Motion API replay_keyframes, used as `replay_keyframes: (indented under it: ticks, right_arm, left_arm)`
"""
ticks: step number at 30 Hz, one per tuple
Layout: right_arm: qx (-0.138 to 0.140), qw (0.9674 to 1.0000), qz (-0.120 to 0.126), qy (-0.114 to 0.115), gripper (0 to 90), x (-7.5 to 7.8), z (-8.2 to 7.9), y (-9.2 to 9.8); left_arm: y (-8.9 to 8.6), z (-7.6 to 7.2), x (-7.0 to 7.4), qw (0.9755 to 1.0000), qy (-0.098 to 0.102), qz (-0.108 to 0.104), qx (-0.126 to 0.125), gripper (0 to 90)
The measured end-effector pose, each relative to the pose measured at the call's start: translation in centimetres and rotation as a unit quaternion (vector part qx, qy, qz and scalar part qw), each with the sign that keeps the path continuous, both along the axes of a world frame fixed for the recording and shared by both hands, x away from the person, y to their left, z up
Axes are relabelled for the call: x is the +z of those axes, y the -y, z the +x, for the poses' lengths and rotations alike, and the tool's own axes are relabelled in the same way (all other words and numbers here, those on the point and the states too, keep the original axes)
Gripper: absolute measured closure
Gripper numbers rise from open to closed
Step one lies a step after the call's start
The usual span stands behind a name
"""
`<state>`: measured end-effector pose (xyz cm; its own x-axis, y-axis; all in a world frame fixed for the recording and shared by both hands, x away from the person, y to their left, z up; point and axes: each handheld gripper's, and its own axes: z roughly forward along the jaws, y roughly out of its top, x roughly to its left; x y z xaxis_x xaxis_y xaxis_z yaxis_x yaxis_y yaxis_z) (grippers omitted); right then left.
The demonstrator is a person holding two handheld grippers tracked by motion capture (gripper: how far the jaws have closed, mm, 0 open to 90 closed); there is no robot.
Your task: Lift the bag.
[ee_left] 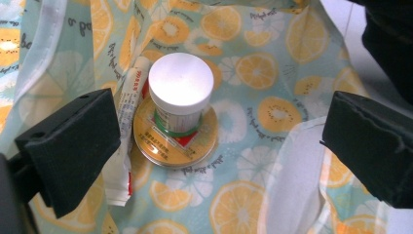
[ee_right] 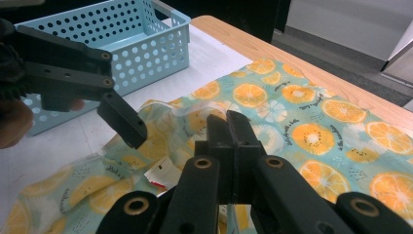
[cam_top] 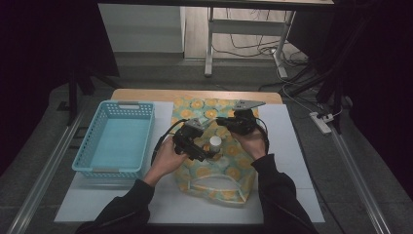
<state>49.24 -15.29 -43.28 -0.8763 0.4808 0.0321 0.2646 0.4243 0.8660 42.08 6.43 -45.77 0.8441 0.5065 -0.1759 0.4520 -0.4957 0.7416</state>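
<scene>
Basket [cam_top: 117, 139] left of bag [cam_top: 229, 165]; jar [ee_left: 180, 92] on tin [ee_left: 175, 141], sachet [ee_left: 124, 141] beside.

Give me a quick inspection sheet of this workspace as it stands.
Surface: white mat on a wooden table.
Job's things: citrus-print bag holds a white-capped jar standing on a round tin, a sachet beside them.
Clutter: empty blue basket at left.
Grippers: left gripper open above the jar; right gripper shut on the bag's edge.
Cables: black cable trails from the left gripper.
Surroundings: power strip, floor wires.
</scene>
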Motion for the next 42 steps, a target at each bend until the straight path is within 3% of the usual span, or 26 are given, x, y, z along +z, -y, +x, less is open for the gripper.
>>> replay_keyframes:
  ticks: [6,12,17,27,32,37,42]
  right_arm:
    - [-0.001,1.0,0.0,-0.001,89.9,0.0,0.0,0.0]
    - [0.0,1.0,0.003,0.0,89.9,0.2,-0.1,0.1]
    - [0.0,1.0,0.003,-0.001,89.9,0.2,-0.1,0.1]
    - [0.002,1.0,0.003,-0.001,89.9,0.2,-0.3,0.0]
    - [0.003,1.0,0.005,0.0,89.9,0.3,-0.3,0.1]
    - [0.005,1.0,0.004,-0.001,89.9,0.3,-0.3,0.0]
    - [0.004,1.0,0.005,-0.001,89.9,0.3,-0.3,0.0]
  left_arm:
    - [-0.6,-0.6,-0.2,0.9998,-0.004,-0.019,-0.002,0.0]
    - [-1.0,-1.6,-0.4,0.9998,-0.006,-0.012,-0.011,0.4]
    - [-0.9,-2.1,-0.9,0.9983,-0.027,-0.025,-0.045,2.7]
    - [-0.3,-3.6,-2.1,0.9995,-0.012,0.003,-0.029,0.6]
    - [0.3,-4.0,-3.4,0.9994,-0.025,0.012,-0.022,0.1]
    - [1.3,-4.2,-4.6,0.9981,-0.019,0.059,-0.006,0.5]
    - [2.0,-4.0,-6.3,0.9956,-0.023,0.089,-0.017,0.2]
